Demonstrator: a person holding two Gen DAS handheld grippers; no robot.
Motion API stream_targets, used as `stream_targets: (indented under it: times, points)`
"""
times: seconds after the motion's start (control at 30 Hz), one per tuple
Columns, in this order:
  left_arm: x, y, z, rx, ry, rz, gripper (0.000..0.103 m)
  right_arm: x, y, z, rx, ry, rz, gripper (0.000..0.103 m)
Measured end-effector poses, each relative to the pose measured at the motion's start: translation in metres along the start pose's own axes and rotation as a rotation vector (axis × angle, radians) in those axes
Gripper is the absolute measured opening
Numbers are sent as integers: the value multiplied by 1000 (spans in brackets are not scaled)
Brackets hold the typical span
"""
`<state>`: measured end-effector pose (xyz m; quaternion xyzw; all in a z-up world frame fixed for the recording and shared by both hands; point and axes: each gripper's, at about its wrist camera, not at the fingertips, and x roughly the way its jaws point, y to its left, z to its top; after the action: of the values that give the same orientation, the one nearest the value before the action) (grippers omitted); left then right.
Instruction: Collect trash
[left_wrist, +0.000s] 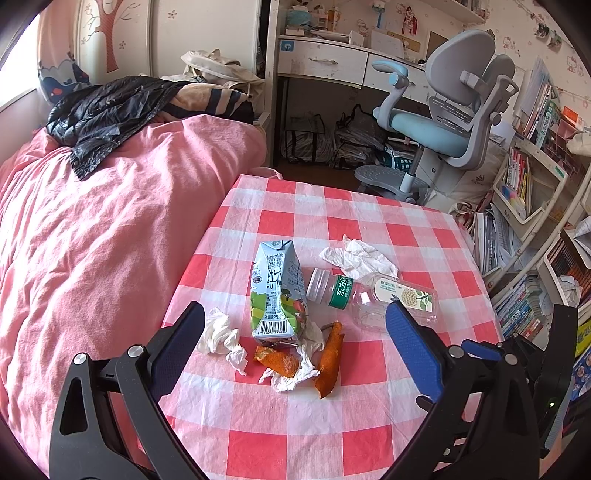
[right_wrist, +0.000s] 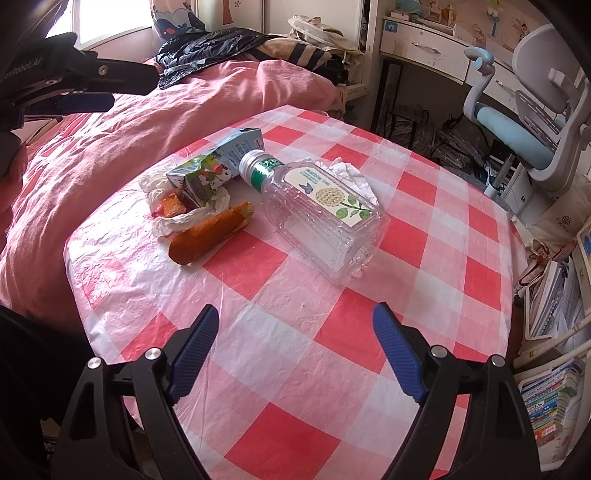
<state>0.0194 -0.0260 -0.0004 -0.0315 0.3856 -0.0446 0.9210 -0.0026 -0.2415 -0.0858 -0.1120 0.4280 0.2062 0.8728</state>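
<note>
Your left gripper (left_wrist: 295, 325) wide, nothing pinched, hanging over trash pile on checkered tablecloth (left_wrist: 369, 214). Milk carton (left_wrist: 275, 291) lying mid-table, touching crumpled tissues (left_wrist: 221, 336) and orange peels (left_wrist: 328, 360). Empty plastic bottle (right_wrist: 317, 210) on its side just right of carton, white tissue (left_wrist: 360, 256) behind it. Your right gripper (right_wrist: 295, 328) wide too, empty, over bare cloth near bottle.

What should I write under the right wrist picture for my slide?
Open right gripper hovers over a checked tablecloth near an empty plastic bottle, milk carton and orange peel.
</note>
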Motion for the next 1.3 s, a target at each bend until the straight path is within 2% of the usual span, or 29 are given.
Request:
stream_targets:
  times: [1.17, 1.3]
  points:
    - [0, 0, 2, 0, 4, 1, 95, 1, 0, 0, -2, 0, -3, 82]
    - [0, 10, 3, -18, -10, -14, 95, 1, -1, 1, 2, -5, -4, 82]
